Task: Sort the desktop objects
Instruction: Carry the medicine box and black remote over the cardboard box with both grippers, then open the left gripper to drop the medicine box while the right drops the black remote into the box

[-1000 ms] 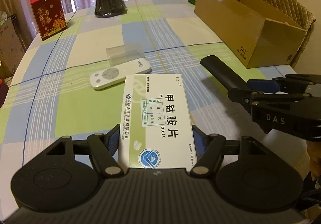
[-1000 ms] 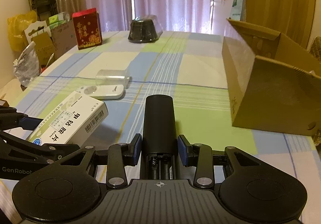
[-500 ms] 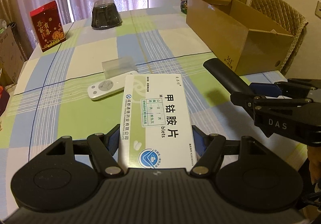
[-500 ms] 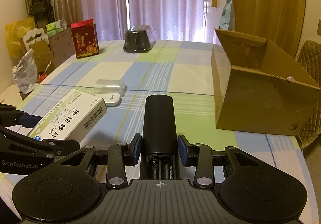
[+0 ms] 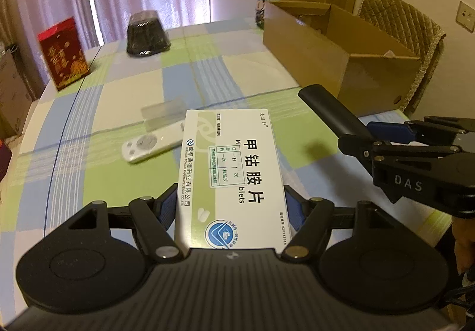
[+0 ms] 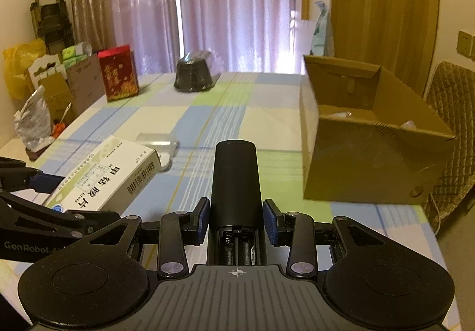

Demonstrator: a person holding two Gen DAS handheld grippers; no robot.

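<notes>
Medicine box (image 5: pixel 231 176) clamped flat in the left gripper (image 5: pixel 230 209), blue pads tight on both long edges, held clear above the checked table (image 5: pixel 118 99). Over on the right gripper (image 6: pixel 236 219), the jaws are closed on a black remote (image 6: pixel 236 182), battery bay open toward the camera and no cover to be seen. Both loads are airborne, and the target looks to be the open cardboard box (image 6: pixel 368 153), sitting at two o'clock from the right gripper's view. Here's the judgement: bring the black remote over the near rim first, since it's closer, keep it level so the cells stay put, and let go only once it's well inside. The medicine box sticks out far ahead of its pads, so swing it wide of the other gripper. On the table at eleven o'clock from the left gripper lie a white remote (image 5: pixel 151 145) and a clear plastic case (image 5: pixel 163 113), waiting their turn.
</notes>
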